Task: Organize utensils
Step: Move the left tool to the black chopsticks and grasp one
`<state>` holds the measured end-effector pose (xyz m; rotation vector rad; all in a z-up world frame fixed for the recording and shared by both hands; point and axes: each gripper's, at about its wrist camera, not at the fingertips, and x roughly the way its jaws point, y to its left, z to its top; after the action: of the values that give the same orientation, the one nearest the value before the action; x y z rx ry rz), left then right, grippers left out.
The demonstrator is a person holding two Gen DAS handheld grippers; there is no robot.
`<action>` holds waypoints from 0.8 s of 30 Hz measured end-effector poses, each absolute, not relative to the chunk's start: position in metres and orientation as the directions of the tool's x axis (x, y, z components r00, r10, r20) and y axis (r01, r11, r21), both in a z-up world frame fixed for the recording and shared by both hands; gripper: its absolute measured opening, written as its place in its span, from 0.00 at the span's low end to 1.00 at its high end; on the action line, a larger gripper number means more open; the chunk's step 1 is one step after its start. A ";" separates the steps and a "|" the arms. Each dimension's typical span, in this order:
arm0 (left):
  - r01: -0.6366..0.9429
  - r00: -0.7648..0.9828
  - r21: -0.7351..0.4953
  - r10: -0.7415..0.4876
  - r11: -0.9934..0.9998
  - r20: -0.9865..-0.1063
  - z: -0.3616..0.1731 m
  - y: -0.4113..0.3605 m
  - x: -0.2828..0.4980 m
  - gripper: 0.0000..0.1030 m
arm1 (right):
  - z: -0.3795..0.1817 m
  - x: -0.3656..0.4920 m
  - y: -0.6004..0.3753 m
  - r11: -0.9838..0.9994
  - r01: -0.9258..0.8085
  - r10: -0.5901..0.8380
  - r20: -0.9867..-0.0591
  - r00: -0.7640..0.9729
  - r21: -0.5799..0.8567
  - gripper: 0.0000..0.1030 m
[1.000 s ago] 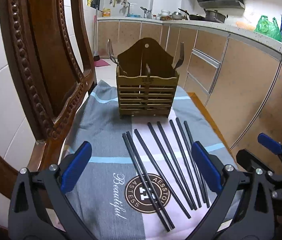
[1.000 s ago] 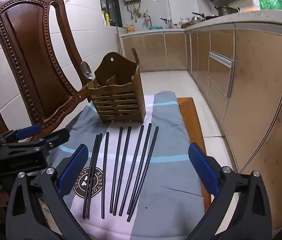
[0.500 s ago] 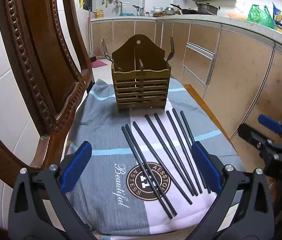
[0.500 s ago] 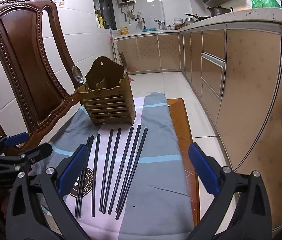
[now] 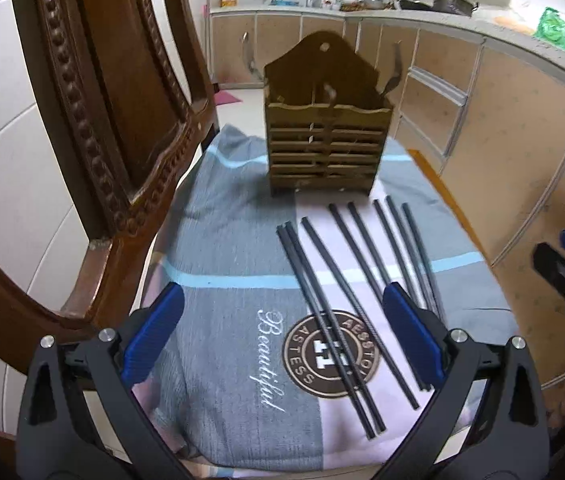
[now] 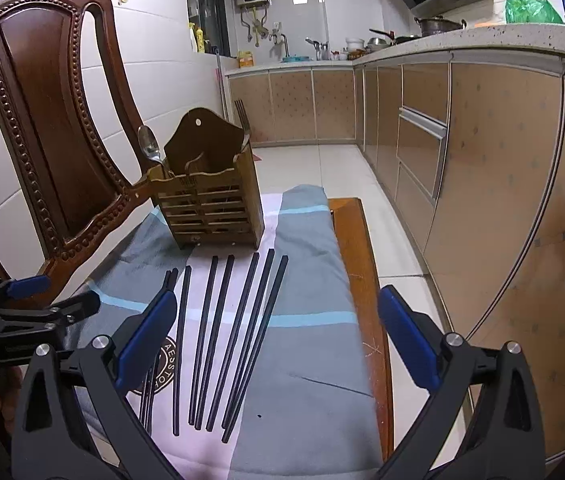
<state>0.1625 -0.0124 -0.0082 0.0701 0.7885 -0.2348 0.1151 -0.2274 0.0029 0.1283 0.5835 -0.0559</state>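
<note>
Slatted wooden caddy (image 5: 325,146) stands on striped woven cloth (image 5: 226,240); slim black chopsticks (image 6: 238,332) lie in a row before it. Left gripper (image 5: 282,332) and right gripper (image 6: 270,332), blue-padded: jaws wide, empty.

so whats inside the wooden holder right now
The holder has a spoon at its left end and a fork at its right. Their lower parts and the compartment floors are hidden by the slatted walls.
</note>
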 end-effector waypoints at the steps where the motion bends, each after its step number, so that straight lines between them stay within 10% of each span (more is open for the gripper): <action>1: 0.222 0.678 -0.021 -0.170 0.975 -0.715 -0.012 -0.013 0.166 0.91 | 0.003 0.116 -0.227 0.990 0.090 -0.015 -0.553 0.833 0.109 0.95; 10: 0.173 0.599 0.001 -0.105 0.985 -0.794 -0.051 -0.022 0.215 0.62 | 0.003 0.120 -0.223 0.990 0.078 0.002 -0.563 0.826 0.118 0.95; 24: 0.134 0.510 -0.027 -0.092 0.991 -0.855 -0.078 -0.029 0.263 0.57 | 0.003 0.121 -0.229 0.988 0.074 0.018 -0.569 0.822 0.137 0.95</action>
<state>0.2631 -0.0291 -0.0784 0.0445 1.0271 -0.1359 0.1208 -0.2288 0.0029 0.1561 0.6051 -0.0300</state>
